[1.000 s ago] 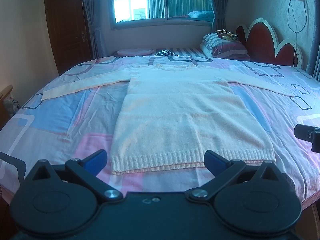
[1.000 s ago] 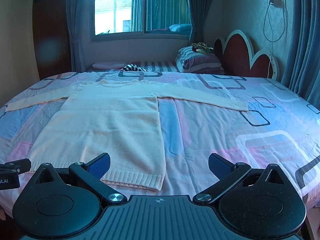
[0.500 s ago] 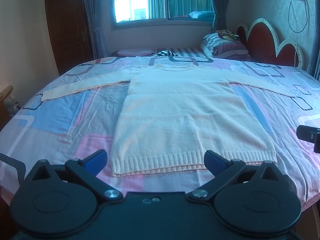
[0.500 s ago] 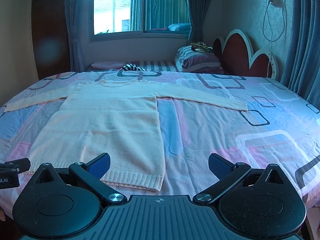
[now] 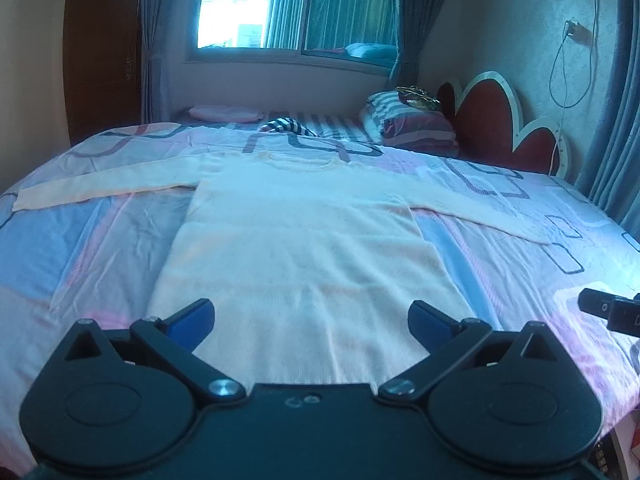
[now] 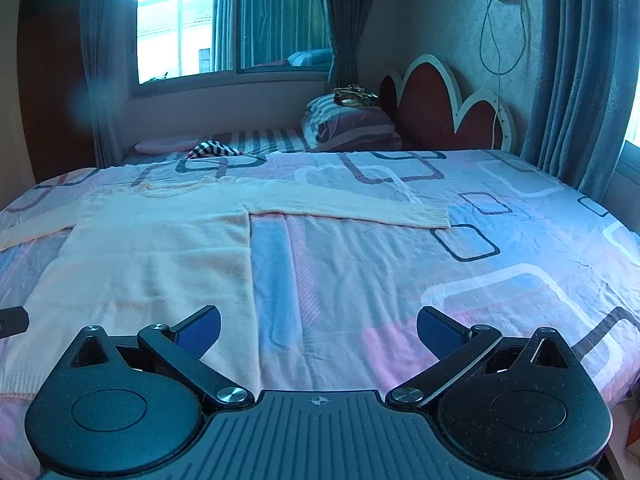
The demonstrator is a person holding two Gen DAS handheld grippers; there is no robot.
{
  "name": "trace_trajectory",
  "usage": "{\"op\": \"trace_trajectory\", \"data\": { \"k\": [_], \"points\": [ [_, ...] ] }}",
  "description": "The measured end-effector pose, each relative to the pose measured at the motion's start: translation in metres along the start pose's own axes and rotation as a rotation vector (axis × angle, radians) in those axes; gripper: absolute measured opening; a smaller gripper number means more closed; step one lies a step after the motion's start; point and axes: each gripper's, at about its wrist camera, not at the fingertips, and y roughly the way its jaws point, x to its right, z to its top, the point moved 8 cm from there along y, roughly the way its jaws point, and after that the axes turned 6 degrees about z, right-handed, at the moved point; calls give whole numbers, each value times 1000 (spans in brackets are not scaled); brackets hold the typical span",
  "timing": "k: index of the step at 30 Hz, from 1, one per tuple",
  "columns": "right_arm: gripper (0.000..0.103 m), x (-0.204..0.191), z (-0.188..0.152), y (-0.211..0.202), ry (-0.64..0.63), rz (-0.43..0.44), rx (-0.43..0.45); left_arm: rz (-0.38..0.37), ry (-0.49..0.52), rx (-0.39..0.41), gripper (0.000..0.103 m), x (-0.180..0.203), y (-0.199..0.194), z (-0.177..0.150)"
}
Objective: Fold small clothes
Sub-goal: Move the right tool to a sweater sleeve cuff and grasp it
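A cream long-sleeved knit sweater (image 5: pixel 304 256) lies flat on the bed, both sleeves spread out to the sides, its collar toward the far side. My left gripper (image 5: pixel 311 322) is open and empty above the sweater's lower body. My right gripper (image 6: pixel 318 330) is open and empty over the bedsheet just right of the sweater's right edge (image 6: pixel 160 264). The right sleeve (image 6: pixel 352 208) stretches out ahead of it. The hem is hidden under my left gripper.
The bed (image 6: pixel 480 280) has a pink, blue and white patterned sheet. Striped pillows (image 5: pixel 412 128) and a red scalloped headboard (image 5: pixel 496 128) stand at the far right. A window (image 5: pixel 288 4) with curtains is behind. The right gripper's tip shows in the left wrist view (image 5: pixel 610 310).
Both grippers have moved forward over the bed. The left one now covers the sweater's hem. The sweater has not moved.
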Motion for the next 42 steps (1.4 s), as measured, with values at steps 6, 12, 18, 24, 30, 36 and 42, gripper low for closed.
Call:
{"op": "trace_trajectory", "data": {
  "k": [6,12,18,24,30,36,42],
  "points": [
    [103,29,28,40,55,-14,26,-11,27,-33,102,10,44,17],
    [103,64,58,95,113,-30,41,51,66,-51,97,15,98,38],
    [103,121,82,156,202,-79,44,78,67,-70,93,27,153,58],
    [82,179,93,214,291,-117,27,91,84,-100,86,43,196,70],
    [63,221,86,266,402,-118,-13,113,117,-124,86,59,223,82],
    [51,255,65,302,594,-78,-60,130,128,-159,86,67,240,88],
    [18,262,72,315,608,-67,-42,132,136,-181,86,73,250,91]
  ]
}}
